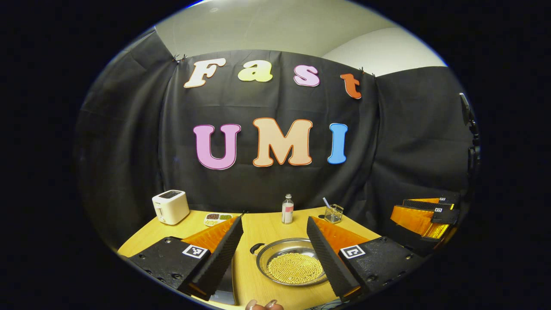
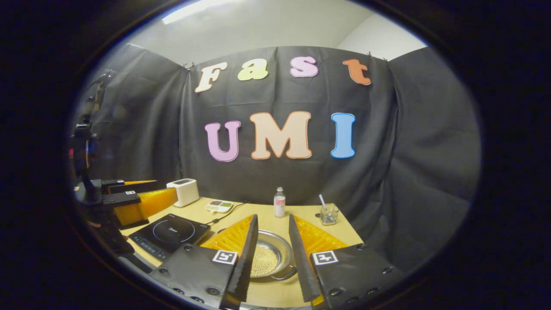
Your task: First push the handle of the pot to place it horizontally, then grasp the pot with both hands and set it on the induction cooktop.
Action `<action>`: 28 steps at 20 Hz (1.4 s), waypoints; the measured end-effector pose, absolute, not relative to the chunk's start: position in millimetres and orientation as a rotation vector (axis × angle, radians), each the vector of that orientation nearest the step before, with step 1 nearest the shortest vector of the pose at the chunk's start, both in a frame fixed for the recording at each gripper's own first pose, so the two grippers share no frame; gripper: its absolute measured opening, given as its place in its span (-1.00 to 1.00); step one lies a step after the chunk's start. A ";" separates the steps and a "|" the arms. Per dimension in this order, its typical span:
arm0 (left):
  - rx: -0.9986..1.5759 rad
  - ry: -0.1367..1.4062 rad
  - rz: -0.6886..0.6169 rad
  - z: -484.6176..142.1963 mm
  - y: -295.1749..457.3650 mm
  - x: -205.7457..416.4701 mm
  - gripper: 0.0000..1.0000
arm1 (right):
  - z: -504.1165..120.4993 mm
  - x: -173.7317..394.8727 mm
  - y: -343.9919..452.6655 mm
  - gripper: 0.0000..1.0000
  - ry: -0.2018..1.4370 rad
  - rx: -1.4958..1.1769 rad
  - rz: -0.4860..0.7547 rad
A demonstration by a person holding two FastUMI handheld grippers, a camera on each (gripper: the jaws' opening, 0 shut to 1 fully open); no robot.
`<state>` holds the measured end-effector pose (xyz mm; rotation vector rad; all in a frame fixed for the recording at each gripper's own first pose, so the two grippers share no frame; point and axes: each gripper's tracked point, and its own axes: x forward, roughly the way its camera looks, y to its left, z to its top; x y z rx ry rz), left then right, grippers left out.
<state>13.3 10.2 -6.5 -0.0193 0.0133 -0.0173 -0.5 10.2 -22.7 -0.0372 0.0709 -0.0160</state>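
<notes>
Left gripper view: wooden table [image 1: 262, 228] runs from the booth wall toward the camera, its near edge curving under the gripper.
Induction cooktop [image 2: 168, 233]: flat on the table's left part, beside the pot; cord leads back toward the wall; panel print too small to read.
Pot [image 1: 292, 261]: steel, shallow, holding yellow beads, on the table to the right of the cooktop; small loop handle [image 1: 255, 248] at its left rim.
Left gripper [image 1: 275, 245]: jaws spread wide, above the pot, not touching it.
Right gripper [image 2: 273, 243]: jaws apart, hovering over the pot; a second pot handle [image 2: 286, 274] lies between them at the near rim.
Toaster [image 1: 171, 206]: back left corner.
Sectioned dish [image 1: 218, 218]: by the toaster.
Bottle [image 1: 287, 209]: upright, mid-back; label unreadable.
Glass holder [image 1: 334, 213]: back right, with a straw.
Writing: square markers on both grippers only.
Room: bare tabletop between pot and back row.
</notes>
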 end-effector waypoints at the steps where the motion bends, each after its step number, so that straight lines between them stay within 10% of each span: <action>1: -0.021 0.012 -0.015 -6.2 11.1 14.0 0.92 | -25.4 -0.7 10.4 -0.02 0.078 -0.038 -0.016; 5: -0.026 0.013 -0.011 -6.6 12.1 14.3 0.92 | -27.9 0.5 7.8 -0.61 0.085 -0.042 -0.027; 11: -0.027 0.028 -0.038 -12.0 10.5 20.1 0.86 | -34.5 4.7 7.7 -0.61 0.104 -0.066 -0.059; 13: -0.023 0.028 -0.049 -11.6 11.9 21.9 0.86 | -29.4 3.0 8.3 -0.94 0.088 -0.060 -0.065; 28: -0.073 0.099 -0.148 -43.8 20.2 36.9 0.93 | -92.1 -0.8 19.1 -1.00 0.261 -0.053 -0.104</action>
